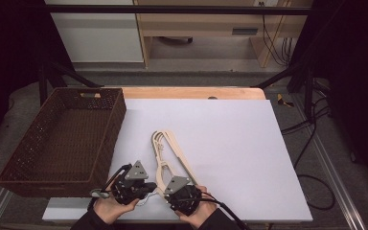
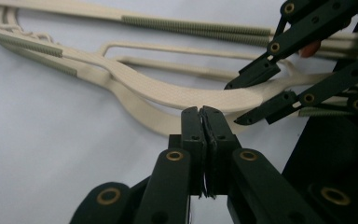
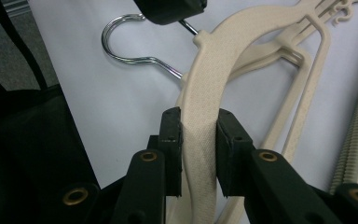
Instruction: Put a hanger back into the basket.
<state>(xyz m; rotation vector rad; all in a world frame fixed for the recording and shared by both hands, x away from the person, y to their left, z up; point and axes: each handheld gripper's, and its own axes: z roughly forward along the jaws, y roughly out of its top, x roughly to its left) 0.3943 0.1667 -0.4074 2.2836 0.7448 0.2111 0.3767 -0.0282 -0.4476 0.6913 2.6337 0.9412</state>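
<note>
Two cream plastic clothes hangers (image 1: pixel 165 153) with chrome wire hooks (image 3: pixel 130 42) lie stacked on the white sheet covering the surface (image 1: pixel 230 143), near its front edge and just right of the empty dark brown woven basket (image 1: pixel 62 139). The right claw (image 3: pixel 198 140) is clamped across the textured cream shoulder of the upper hanger, its jaws parted only by the thickness of that arm. The left claw (image 2: pixel 204 135) sits just beside the hanger's curved shoulder with its jaws pressed together; a thin edge seems to be pinched between them, but what it is cannot be made out. In the left gripper view the right claw's jaws straddle the same arm from the other side. The likely trouble is that the two hangers are nested, with bars and notches overlapping, so lifting one could drag the other along or let it fall off partway. The right claw's grip is also off-centre on a smooth curved arm, so the hanger could pivot or slide in the jaws once raised, and a hook could snag the basket's weave.
</note>
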